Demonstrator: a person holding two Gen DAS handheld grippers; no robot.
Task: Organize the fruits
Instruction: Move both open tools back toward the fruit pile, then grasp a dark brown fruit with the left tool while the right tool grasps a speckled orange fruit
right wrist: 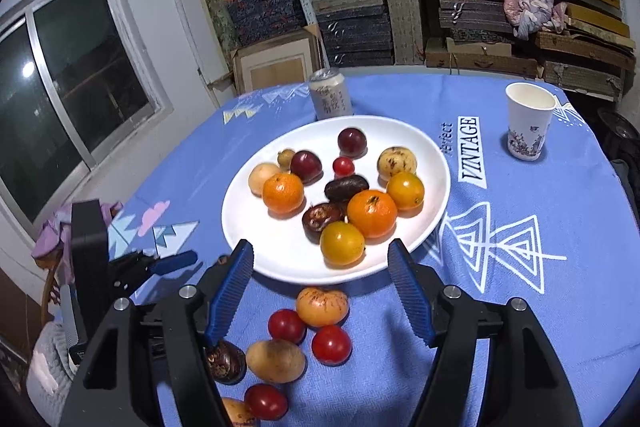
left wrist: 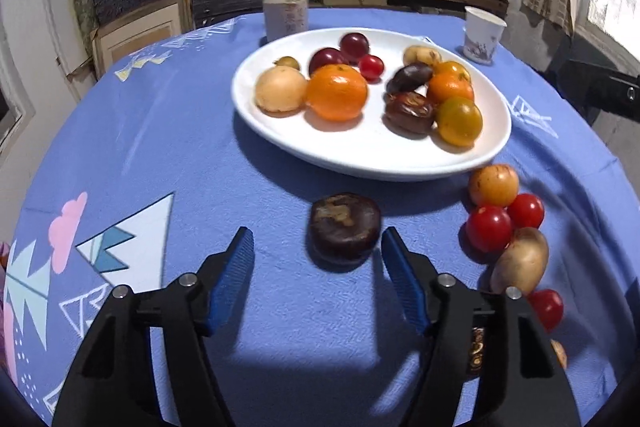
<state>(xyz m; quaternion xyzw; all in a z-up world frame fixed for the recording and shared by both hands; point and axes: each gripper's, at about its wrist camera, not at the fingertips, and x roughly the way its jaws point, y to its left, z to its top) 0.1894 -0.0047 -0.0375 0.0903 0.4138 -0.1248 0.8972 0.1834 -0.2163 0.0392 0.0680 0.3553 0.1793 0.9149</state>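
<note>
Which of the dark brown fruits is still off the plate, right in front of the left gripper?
The flat round one alone on the cloth, between the open left gripper tips.

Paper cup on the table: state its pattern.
White paper cup with a bluish floral print near its base; right wrist view.

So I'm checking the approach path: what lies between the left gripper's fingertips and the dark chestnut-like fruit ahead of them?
Only bare blue tablecloth lies between the left gripper and the dark fruit, as the left wrist view shows.

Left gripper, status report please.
Left gripper open, dark fruit just beyond fingertips, untouched. Right gripper open, empty. Plate ahead, nothing in the way.
</note>
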